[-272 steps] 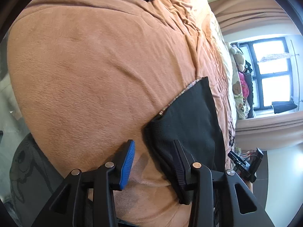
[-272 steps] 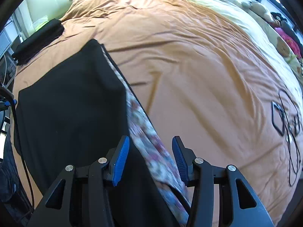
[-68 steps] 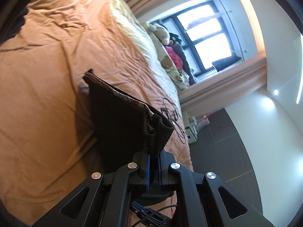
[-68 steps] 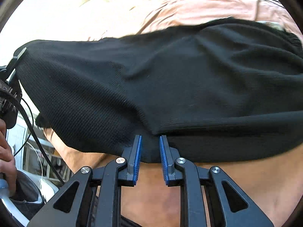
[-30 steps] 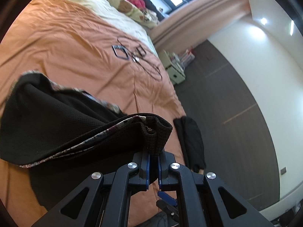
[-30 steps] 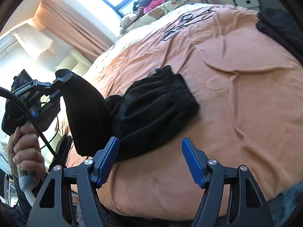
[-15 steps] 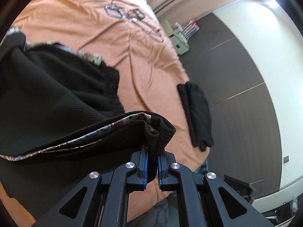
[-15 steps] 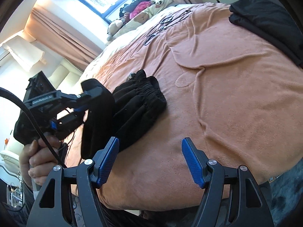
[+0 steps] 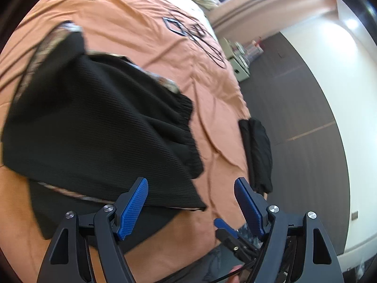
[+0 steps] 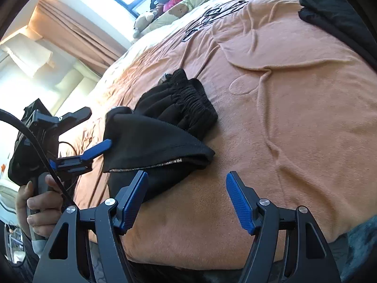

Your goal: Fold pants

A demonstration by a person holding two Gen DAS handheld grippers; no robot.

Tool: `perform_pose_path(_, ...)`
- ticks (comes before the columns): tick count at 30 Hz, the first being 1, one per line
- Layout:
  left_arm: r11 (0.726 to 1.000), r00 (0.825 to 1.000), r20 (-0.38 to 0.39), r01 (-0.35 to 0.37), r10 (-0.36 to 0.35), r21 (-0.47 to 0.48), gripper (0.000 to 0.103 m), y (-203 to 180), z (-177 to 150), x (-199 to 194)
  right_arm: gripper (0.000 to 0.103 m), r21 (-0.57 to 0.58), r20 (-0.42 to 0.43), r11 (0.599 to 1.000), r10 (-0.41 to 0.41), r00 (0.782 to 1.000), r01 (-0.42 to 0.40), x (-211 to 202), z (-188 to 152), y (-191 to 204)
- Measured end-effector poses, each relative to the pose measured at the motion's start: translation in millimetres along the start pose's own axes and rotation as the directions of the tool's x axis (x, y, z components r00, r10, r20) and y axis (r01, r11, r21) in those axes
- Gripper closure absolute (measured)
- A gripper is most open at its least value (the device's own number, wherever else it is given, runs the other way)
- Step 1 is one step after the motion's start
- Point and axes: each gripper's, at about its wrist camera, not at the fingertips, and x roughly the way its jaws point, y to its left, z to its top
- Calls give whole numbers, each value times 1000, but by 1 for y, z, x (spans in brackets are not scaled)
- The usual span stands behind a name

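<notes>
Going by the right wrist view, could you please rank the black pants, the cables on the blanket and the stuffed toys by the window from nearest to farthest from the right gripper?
From the right gripper:
1. Black pants, folded on the orange blanket just ahead, to the left.
2. Cables, farther up the blanket, toward the top.
3. Stuffed toys, heaped beyond the blanket's far edge below the window.

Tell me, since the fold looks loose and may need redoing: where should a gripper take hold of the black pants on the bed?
Grip the black pants at the free corner of the top flap, coming from the bare orange blanket side. That corner lies loose on the lower layer with its patterned edge showing, so fingers could probably slide under it; the bunched elastic waistband behind looks too thick for a clean pinch.
</notes>
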Motion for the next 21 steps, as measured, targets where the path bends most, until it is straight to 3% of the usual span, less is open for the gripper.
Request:
perform_pose_path(10,992,997,50,-50,56,-113,25,67,1,-36,35,-22,-33,998,-52,998,51,20,3,9)
perform_pose_path(21,973,992,68,-92,109,-213,25,121,5,-46,35,-36,-61,997,-76,995,74,33,6,21)
